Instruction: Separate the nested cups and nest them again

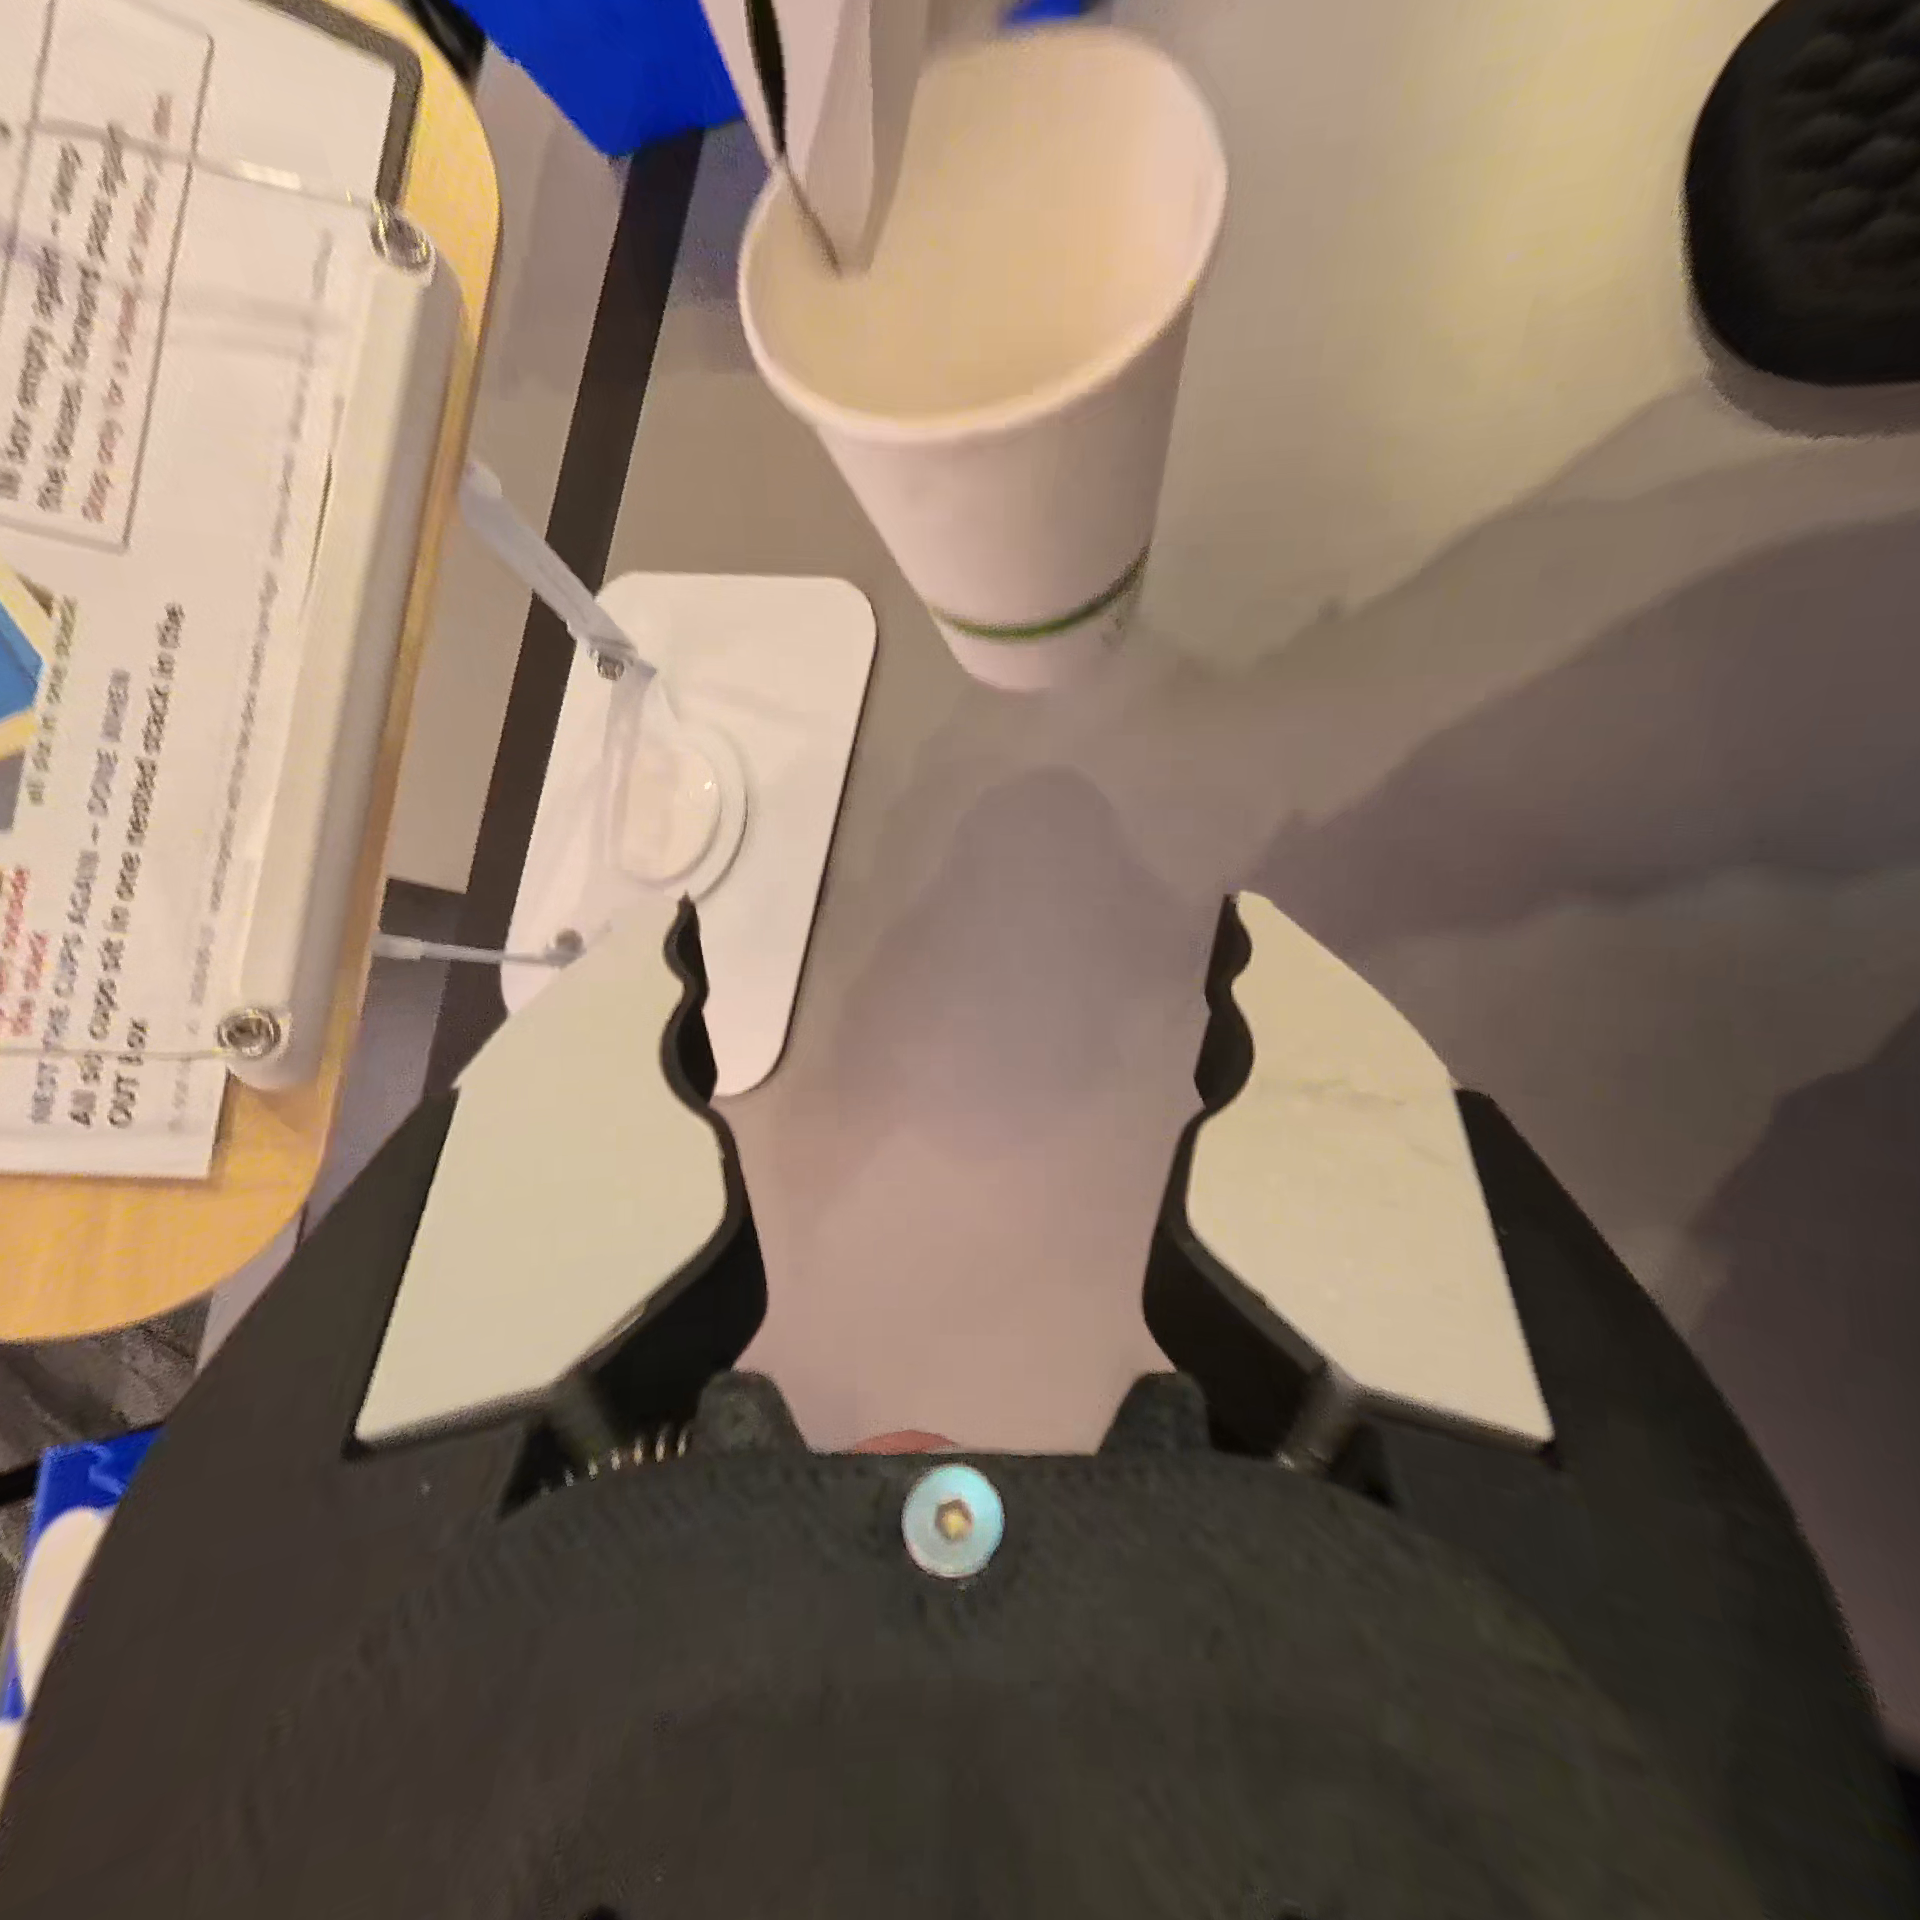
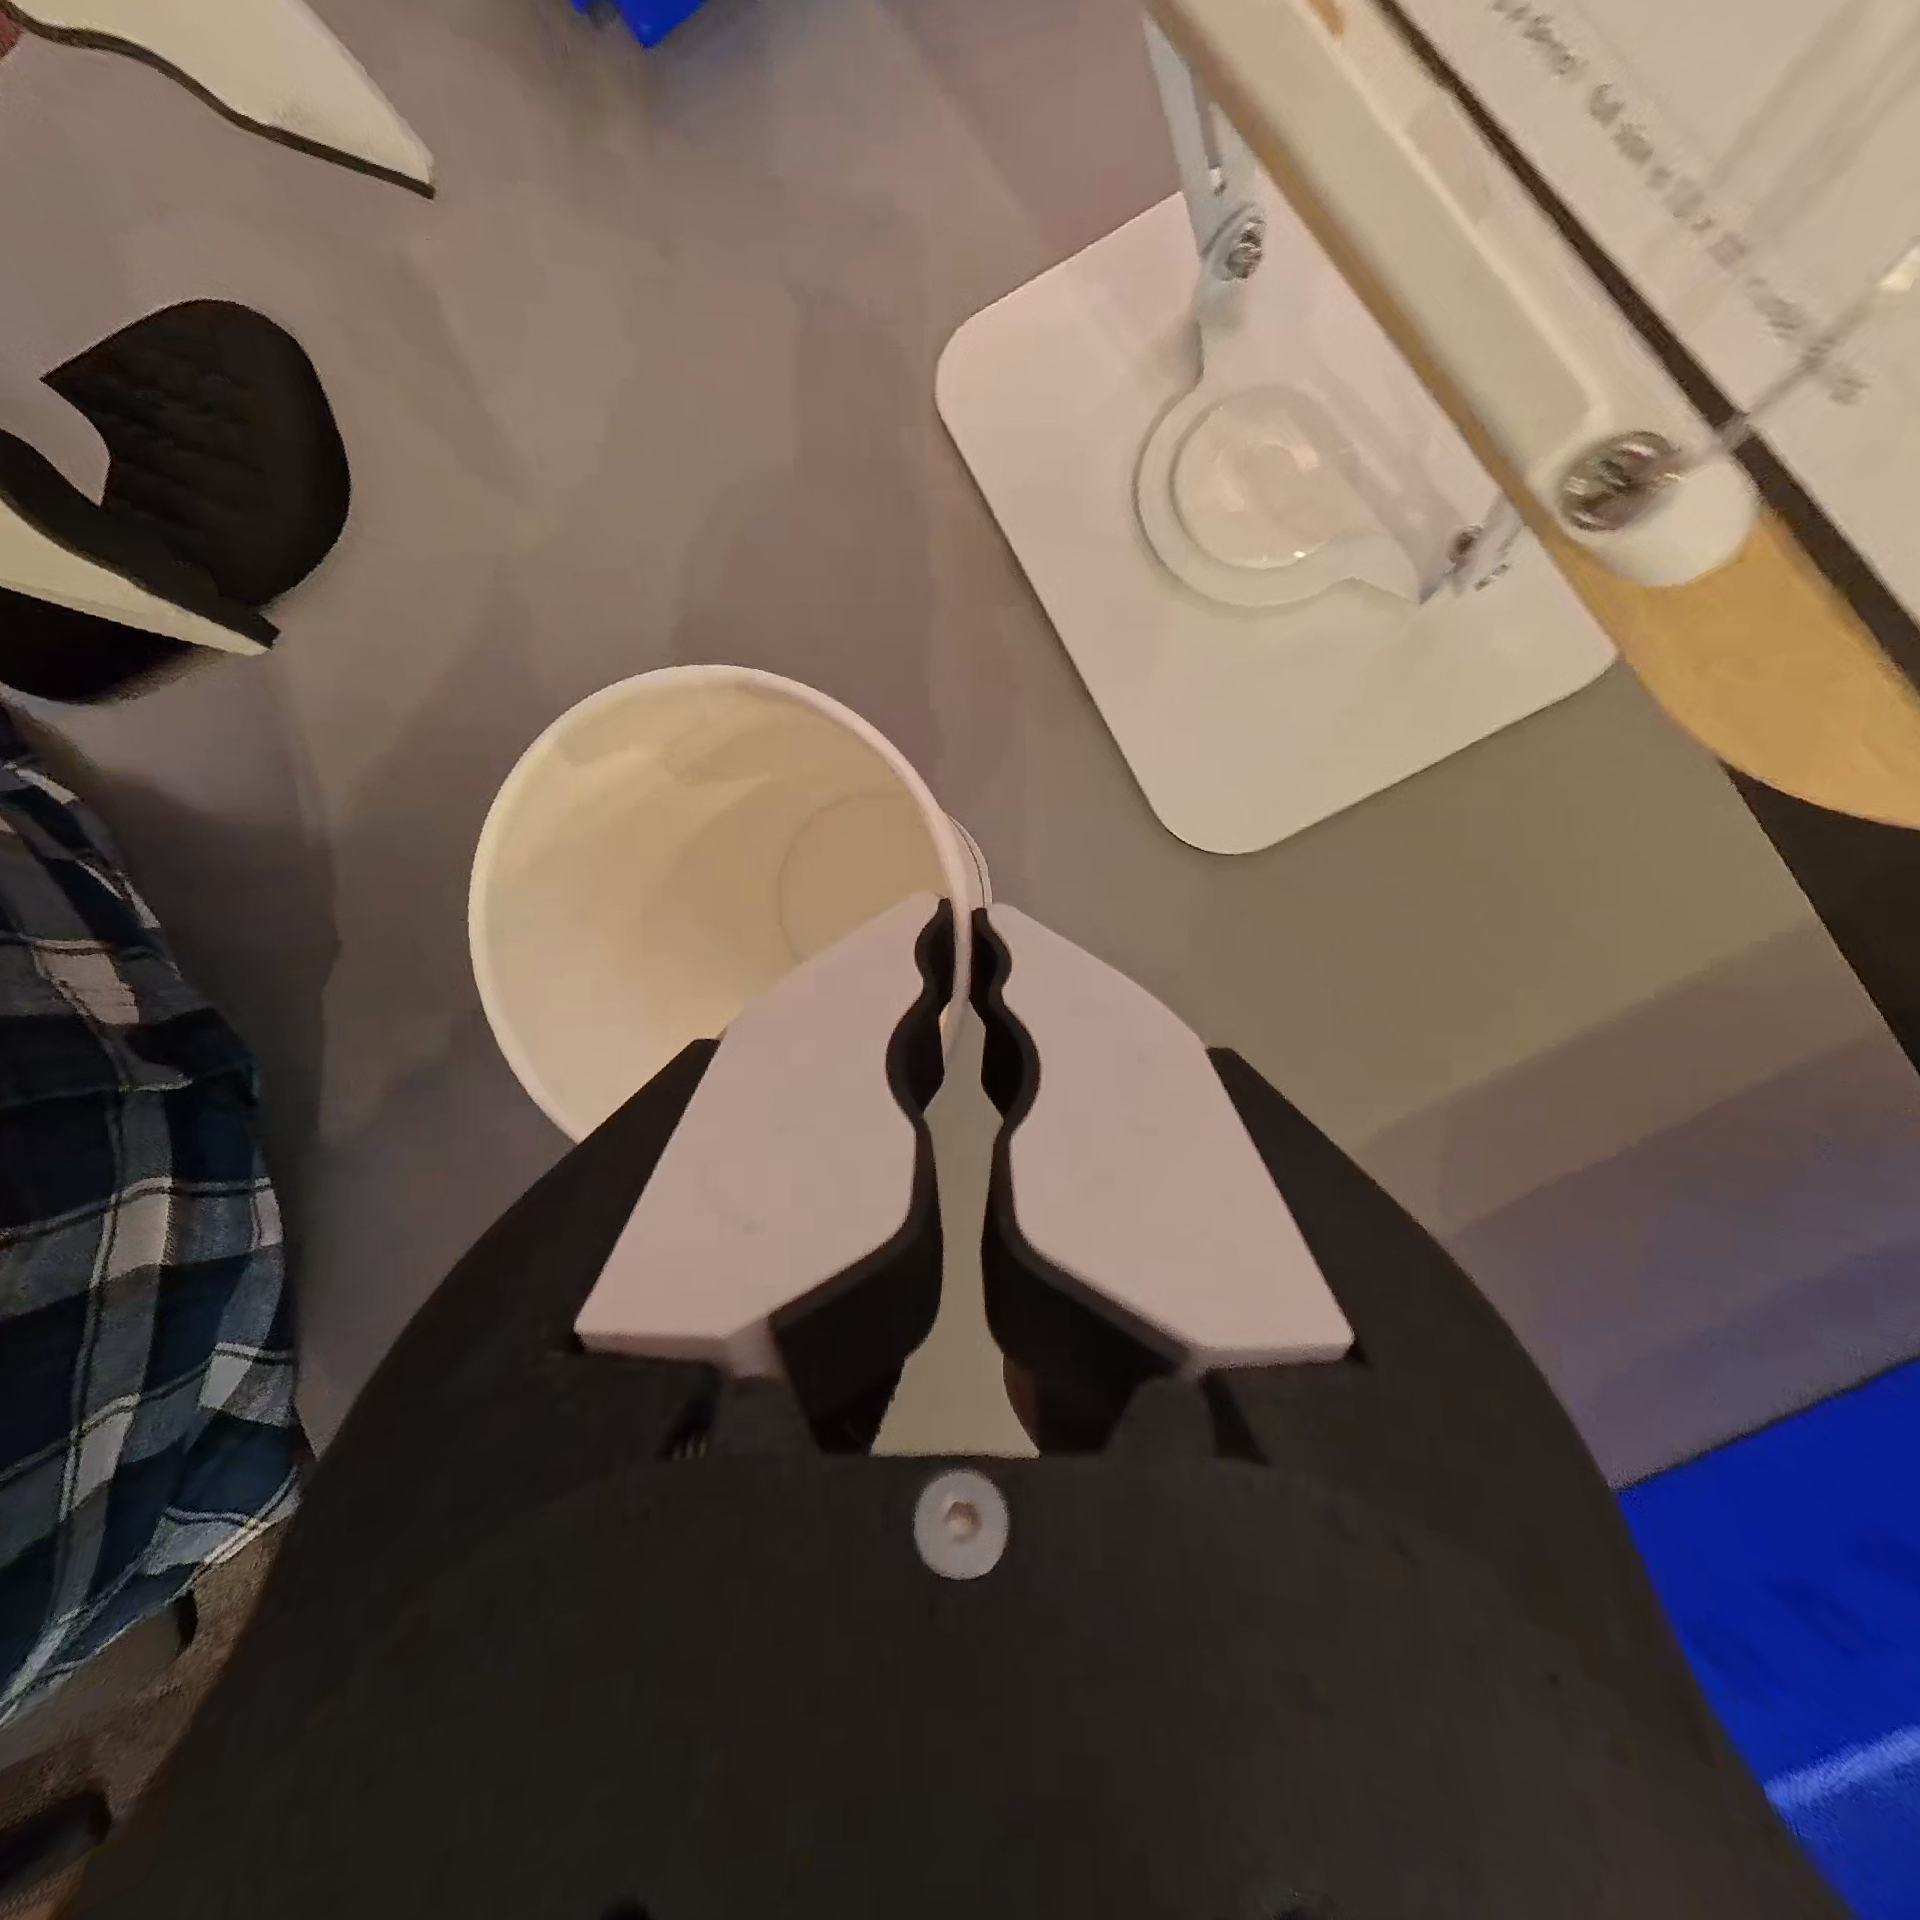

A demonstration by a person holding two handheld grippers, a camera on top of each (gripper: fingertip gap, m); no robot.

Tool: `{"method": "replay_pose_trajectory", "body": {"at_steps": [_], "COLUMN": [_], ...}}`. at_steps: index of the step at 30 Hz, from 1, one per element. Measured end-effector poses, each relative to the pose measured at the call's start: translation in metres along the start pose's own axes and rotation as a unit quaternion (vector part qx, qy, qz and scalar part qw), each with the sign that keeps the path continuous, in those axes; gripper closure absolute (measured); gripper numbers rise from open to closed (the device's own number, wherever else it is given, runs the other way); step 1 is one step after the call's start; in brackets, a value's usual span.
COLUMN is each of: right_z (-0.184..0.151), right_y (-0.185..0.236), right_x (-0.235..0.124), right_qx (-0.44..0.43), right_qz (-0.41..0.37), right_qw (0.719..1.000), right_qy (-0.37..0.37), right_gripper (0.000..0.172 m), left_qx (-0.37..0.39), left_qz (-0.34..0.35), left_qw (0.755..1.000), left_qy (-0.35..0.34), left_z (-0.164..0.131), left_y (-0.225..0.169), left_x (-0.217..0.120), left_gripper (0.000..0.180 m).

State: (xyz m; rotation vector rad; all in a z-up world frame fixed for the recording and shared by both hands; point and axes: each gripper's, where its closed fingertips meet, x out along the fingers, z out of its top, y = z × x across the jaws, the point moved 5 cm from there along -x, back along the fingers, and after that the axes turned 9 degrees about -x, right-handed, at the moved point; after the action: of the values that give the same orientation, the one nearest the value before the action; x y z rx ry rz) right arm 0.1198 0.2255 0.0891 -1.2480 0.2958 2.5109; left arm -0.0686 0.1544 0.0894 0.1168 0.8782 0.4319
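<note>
A: What takes up the most room?

B: The grey tabletop. It runs under everything in both wrist views. On one side of it a wooden board carries a printed sheet under a clear acrylic cover. In the left wrist view that board is on the left, in the right wrist view at the far right.

A: And beside the board?

B: A flat white stand base with rounded corners lies on the table, with a clear dome-shaped piece at its middle and a thin metal bracket rising from it toward the board. Blue boxes show at the picture edges. A plaid sleeve fills the left edge of the right wrist view.

A: Where is the cup?

B: A white paper cup with a green band near its base is off the table, tilted, mouth toward the camera in the left wrist view. It hangs near the stand base, to its right there.

A: Who has it?

B: The right gripper. Its jaws are nearly together, one finger inside the cup and one outside, pads pressed on the wall at the rim. The cup looks single; I cannot tell if another sits inside it.

A: The left gripper?

B: The left gripper stands wide apart over bare table, nearer than the cup and clear of it, nothing between its pads.
</note>
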Motion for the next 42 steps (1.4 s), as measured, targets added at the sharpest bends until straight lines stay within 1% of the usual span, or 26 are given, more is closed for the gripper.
{"method": "replay_pose_trajectory", "body": {"at_steps": [1, 8, 15, 21, 33, 42], "right_z": [-0.002, -0.022, -0.047, -0.074, -0.109, -0.122], "right_y": [-0.005, -0.053, -0.112, -0.158, -0.210, -0.223], "right_x": [-0.006, -0.061, -0.122, -0.155, -0.190, -0.191], "right_qx": [0.006, 0.054, 0.105, 0.141, 0.187, 0.199], "right_qz": [-0.006, -0.066, -0.142, -0.199, -0.249, -0.254], "right_qw": [1.000, 0.996, 0.982, 0.968, 0.949, 0.946], "right_qy": [-0.004, -0.031, -0.061, -0.056, -0.049, -0.033], "right_gripper": [0.169, 0.169, 0.169, 0.169, 0.169, 0.169], "left_qx": [-0.006, -0.034, -0.049, -0.064, -0.080, -0.084], "left_qz": [0.004, 0.004, 0.000, -0.003, -0.001, 0.000], "left_qw": [1.000, 0.998, 0.995, 0.993, 0.989, 0.988], "left_qy": [0.005, 0.055, 0.087, 0.101, 0.125, 0.131], "left_z": [-0.005, -0.041, -0.062, -0.075, -0.092, -0.096], "left_y": [0.001, -0.002, -0.006, -0.011, -0.013, -0.013], "left_x": [0.001, 0.006, 0.008, 0.009, 0.007, 0.007], "left_gripper": [0.089, 0.091, 0.095, 0.095, 0.097, 0.097]}}
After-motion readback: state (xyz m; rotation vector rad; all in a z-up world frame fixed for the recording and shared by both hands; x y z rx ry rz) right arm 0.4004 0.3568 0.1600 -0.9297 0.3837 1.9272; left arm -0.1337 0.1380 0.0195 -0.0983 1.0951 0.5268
